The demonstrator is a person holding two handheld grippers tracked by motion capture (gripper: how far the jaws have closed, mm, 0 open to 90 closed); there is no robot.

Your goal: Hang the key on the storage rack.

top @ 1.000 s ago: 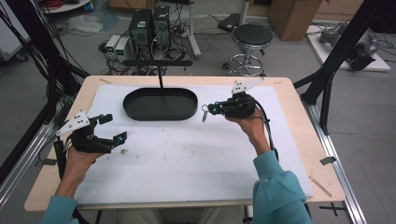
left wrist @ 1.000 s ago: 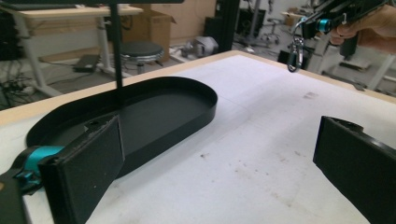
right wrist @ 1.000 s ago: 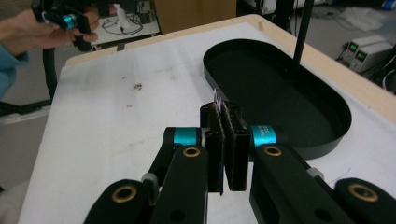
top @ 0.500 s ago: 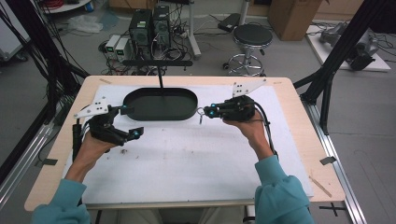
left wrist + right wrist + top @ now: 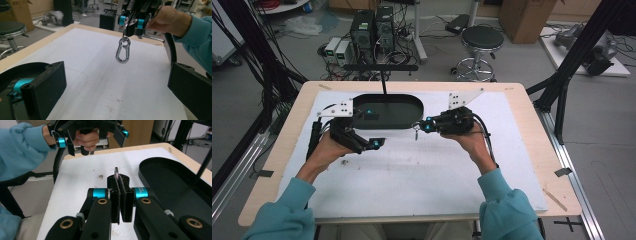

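A silver carabiner [image 5: 123, 51] hangs by its small ring from my right gripper [image 5: 128, 25], which is shut on the ring above the white mat [image 5: 427, 170]. In the high view that gripper [image 5: 418, 125] points left, with the carabiner [image 5: 416, 133] dangling just off the black oval tray's [image 5: 388, 125] right end. My left gripper [image 5: 374, 129] stands open a short way to the left, facing the carabiner, one jaw over the tray's edge. In the right gripper view the pads are pressed together [image 5: 119, 180] with the ring [image 5: 116, 171] poking out above them, and the left gripper [image 5: 95, 145] is beyond.
A black T-shaped stand [image 5: 382, 75] rises at the table's back edge behind the tray. Small dark crumbs [image 5: 344, 161] lie on the mat near the left hand. The wooden table edge [image 5: 532, 115] borders the mat. A stool and computers are on the floor beyond.
The left hand has moved right and away from the person, up to the tray's front edge and nearer the carabiner. The right gripper has drifted slightly left, still shut on the carabiner.
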